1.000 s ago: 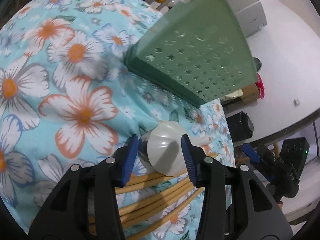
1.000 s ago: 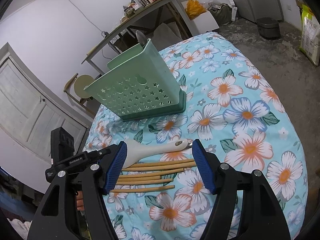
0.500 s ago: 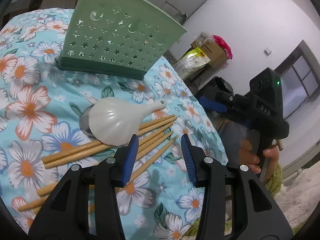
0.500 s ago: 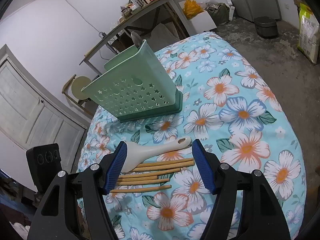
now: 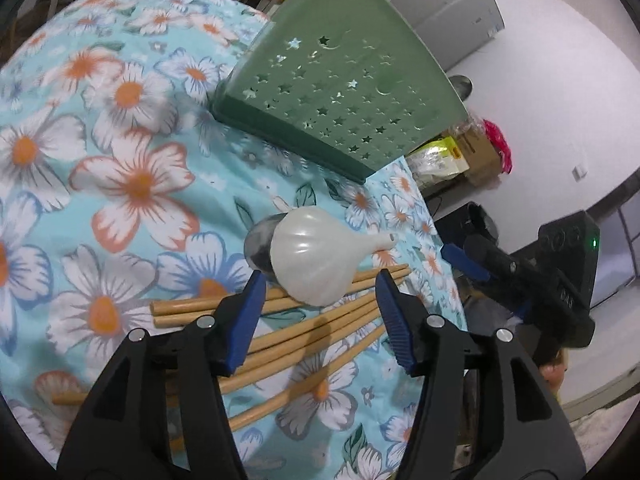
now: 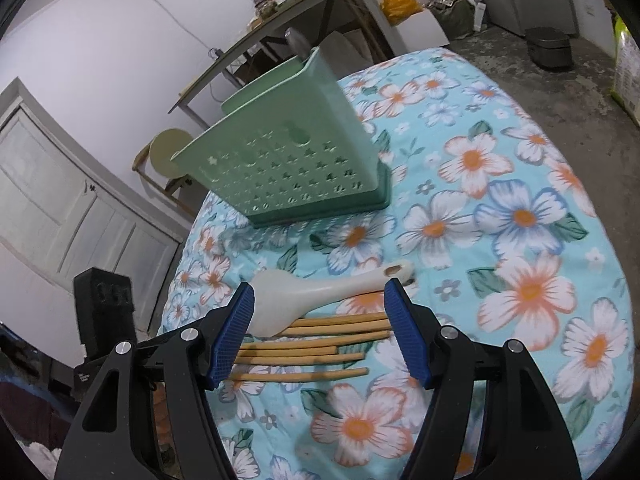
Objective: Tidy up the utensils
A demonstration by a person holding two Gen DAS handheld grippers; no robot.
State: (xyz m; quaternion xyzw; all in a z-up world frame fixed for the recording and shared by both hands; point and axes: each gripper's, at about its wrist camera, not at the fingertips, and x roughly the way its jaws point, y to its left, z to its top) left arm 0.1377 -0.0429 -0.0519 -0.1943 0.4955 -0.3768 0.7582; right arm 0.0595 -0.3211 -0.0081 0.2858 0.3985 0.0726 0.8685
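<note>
my left tongs (image 5: pixel 318 316) have just been spreading apart, empty over the chopsticks (image 5: pixel 304 328); earlier they flanked the white rice paddle (image 5: pixel 316 256). my right tongs (image 6: pixel 318 334) hover agape, unchanged. beyond, the green holder (image 6: pixel 296 168) stands on the floral cloth (image 6: pixel 500 208), white walls behind.

— What lies under everything?

— A turquoise cloth with orange-and-white flowers (image 6: pixel 500 216) covers the surface.

— And beyond it, from the right wrist view?

— A long table (image 6: pixel 280 20) crowded with packets stands along the far white wall. A round-seated stool (image 6: pixel 164 156) sits at the far left, near a white panelled door (image 6: pixel 52 200). A yellow bag (image 6: pixel 396 2) rests on the floor, far right.
</note>
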